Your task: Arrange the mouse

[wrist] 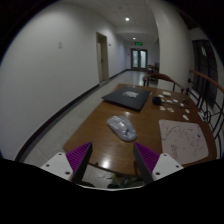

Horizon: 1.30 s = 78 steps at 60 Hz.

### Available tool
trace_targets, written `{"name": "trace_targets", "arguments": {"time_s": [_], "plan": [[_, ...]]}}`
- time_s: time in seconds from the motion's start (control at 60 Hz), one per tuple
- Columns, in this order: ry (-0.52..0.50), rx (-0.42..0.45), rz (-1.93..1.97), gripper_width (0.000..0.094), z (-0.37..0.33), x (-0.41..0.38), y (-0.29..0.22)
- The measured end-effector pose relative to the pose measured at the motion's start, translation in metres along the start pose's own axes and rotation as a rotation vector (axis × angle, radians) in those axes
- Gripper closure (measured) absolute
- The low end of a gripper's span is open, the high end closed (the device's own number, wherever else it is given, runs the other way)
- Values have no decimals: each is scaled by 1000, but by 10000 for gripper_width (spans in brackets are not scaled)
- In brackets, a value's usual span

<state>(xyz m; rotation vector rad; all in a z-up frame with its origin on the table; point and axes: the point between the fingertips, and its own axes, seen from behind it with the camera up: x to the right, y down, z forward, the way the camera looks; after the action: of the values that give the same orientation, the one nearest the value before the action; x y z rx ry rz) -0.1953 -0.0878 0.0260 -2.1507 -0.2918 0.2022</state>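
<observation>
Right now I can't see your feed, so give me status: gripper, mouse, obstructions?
Gripper open, nothing held. No mouse identifiable; crumpled clear plastic just ahead on table. Papers beside, laptop beyond.

Purple pads are carried by the claw [109, 160] above a brown wooden desk [100, 125].
A dark grey laptop [128, 97], a white sheet [186, 139] scribbled with dark marks, and a clear, pale bag [122, 127] are seen; white walls [50, 70] are shown.

Hand-held gripper [113, 160] open, crumpled plastic bag [122, 127] ahead, wooden table [100, 125]
</observation>
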Motion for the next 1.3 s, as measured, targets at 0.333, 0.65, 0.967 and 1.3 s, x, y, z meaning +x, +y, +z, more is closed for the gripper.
{"name": "trace_targets", "arguments": {"time_s": [0.333,0.65,0.967,1.3], "plan": [[32,-74,-19,115,95,50,-14],[45,-95,3,431,150,64,-49],[-6,149,4,594,45,85,-130],[244,94,111,595,-26,262,-50]]}}
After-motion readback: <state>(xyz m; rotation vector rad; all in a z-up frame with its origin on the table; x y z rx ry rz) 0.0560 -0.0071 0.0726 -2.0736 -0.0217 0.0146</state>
